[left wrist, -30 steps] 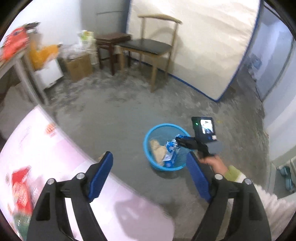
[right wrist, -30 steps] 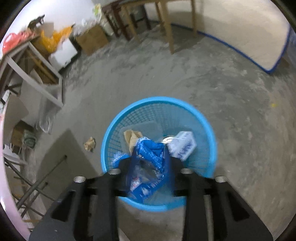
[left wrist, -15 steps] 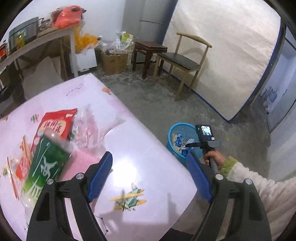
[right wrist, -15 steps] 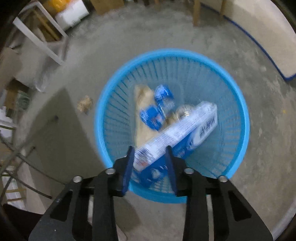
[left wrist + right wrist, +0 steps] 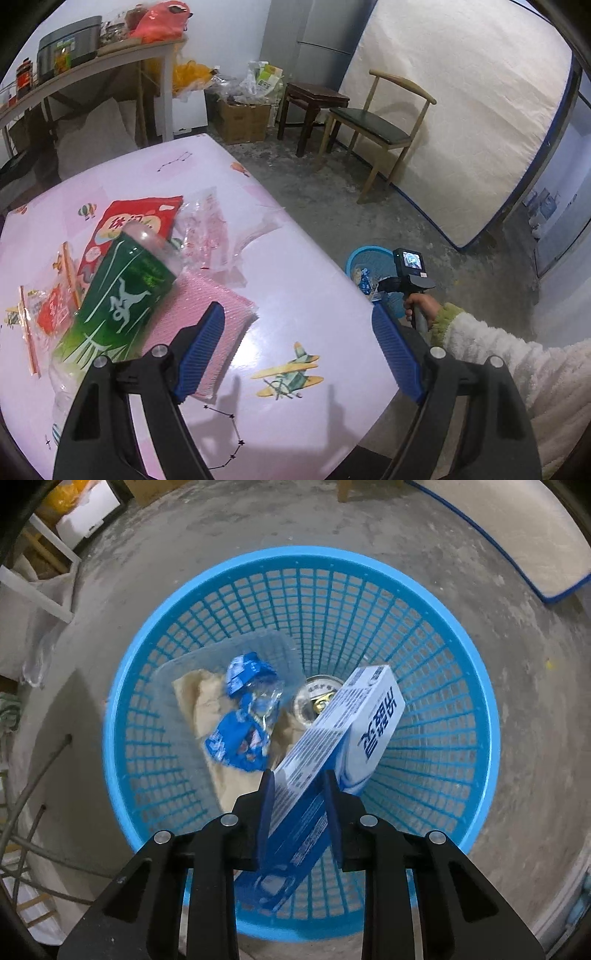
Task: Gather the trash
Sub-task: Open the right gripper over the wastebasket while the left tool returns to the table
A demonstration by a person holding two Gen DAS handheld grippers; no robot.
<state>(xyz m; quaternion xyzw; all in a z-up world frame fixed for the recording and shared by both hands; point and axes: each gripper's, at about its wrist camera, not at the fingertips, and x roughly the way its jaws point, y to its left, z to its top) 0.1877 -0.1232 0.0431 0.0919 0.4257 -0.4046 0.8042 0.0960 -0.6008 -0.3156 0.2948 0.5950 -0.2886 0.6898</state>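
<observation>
In the right wrist view my right gripper [image 5: 297, 775] points straight down into the blue mesh basket [image 5: 295, 554]. Its jaws are closing on a blue and white toothpaste box [image 5: 369, 709] that leans across the basket, and the pads touch its sides. Under the box lie a crumpled blue wrapper [image 5: 240, 746], brown paper [image 5: 207, 701] and a can [image 5: 317, 698]. My left gripper [image 5: 297, 314] hangs open over the pink table [image 5: 295, 406], holding nothing. Left of it lie a green bottle [image 5: 122, 295], a pink packet [image 5: 210, 314], a red snack bag [image 5: 136, 221] and clear wrappers [image 5: 210, 229].
The basket [image 5: 365, 254] stands on the concrete floor just past the table's right edge, with a person's hand [image 5: 417, 306] and fuzzy sleeve above it. A wooden chair [image 5: 373, 125], a dark stool [image 5: 314, 99] and a cardboard box [image 5: 243, 118] stand at the back.
The left gripper swung from the floor and basket to over the table's trash. The right gripper let the blue wrapper fall, sank into the basket and narrowed around the toothpaste box.
</observation>
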